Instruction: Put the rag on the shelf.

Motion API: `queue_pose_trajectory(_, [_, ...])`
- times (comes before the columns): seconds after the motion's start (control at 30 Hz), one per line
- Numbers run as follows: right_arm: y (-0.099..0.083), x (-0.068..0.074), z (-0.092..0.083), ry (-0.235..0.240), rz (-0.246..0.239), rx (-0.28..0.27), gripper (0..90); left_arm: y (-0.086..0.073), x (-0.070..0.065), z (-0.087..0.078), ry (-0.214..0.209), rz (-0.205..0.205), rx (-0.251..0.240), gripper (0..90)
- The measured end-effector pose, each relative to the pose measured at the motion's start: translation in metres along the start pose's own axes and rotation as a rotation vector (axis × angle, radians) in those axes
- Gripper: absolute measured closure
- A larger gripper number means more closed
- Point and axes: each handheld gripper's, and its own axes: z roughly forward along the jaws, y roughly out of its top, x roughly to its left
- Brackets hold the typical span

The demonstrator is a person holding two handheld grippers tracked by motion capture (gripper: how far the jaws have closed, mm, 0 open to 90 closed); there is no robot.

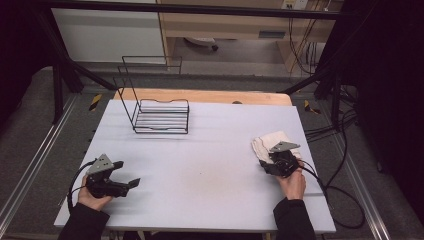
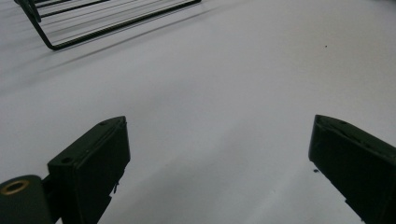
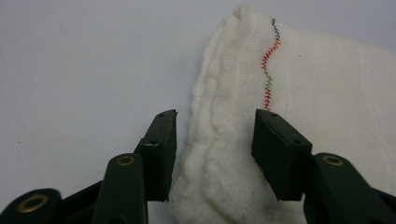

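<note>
A folded cream cloth with a line of coloured stitching lies at the table's right side. In the right gripper view my right gripper straddles the thick folded left edge of the cloth. One jaw stands on the bare table just left of the edge and the other rests over the fabric, with a gap between them. In the high view that right gripper sits at the cloth's near corner. My left gripper is held wide open low over bare table at the near left, and the left gripper has nothing between its jaws.
A black wire rack stands at the back left of the white table, and the rack's corner is seen ahead of the left gripper. Cables trail off the table's right edge. A wooden strip runs along the far edge.
</note>
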Motion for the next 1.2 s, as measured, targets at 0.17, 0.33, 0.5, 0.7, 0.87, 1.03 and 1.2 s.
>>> queue_pose_trajectory(0.17, [-0.002,0.002,0.001,-0.032,-0.057,0.002,58.3,0.000,0.000,-0.001,0.002,-0.003,-0.002,5.2])
queue_pose_trajectory(0.33, [-0.003,0.005,0.000,-0.075,-0.086,0.004,71.3,0.000,0.000,-0.001,0.004,-0.002,-0.002,5.2])
queue_pose_trajectory(0.5, [-0.002,0.002,-0.001,-0.084,-0.063,0.004,77.6,0.000,0.000,-0.001,0.005,-0.004,-0.004,5.3])
queue_pose_trajectory(0.7, [-0.003,0.004,-0.009,-0.043,-0.036,-0.061,79.0,0.001,0.000,-0.001,0.007,-0.005,-0.006,5.4])
queue_pose_trajectory(0.87, [-0.003,0.017,-0.012,0.033,-0.027,-0.093,79.5,0.001,0.000,-0.001,0.007,-0.004,-0.003,5.4])
queue_pose_trajectory(1.03, [-0.001,0.032,-0.013,0.113,-0.023,-0.121,79.5,0.001,0.000,-0.001,0.010,-0.012,-0.005,5.4])
queue_pose_trajectory(1.2, [0.001,0.052,-0.011,0.181,-0.039,-0.121,79.2,0.002,-0.001,0.000,0.013,-0.015,-0.002,5.4])
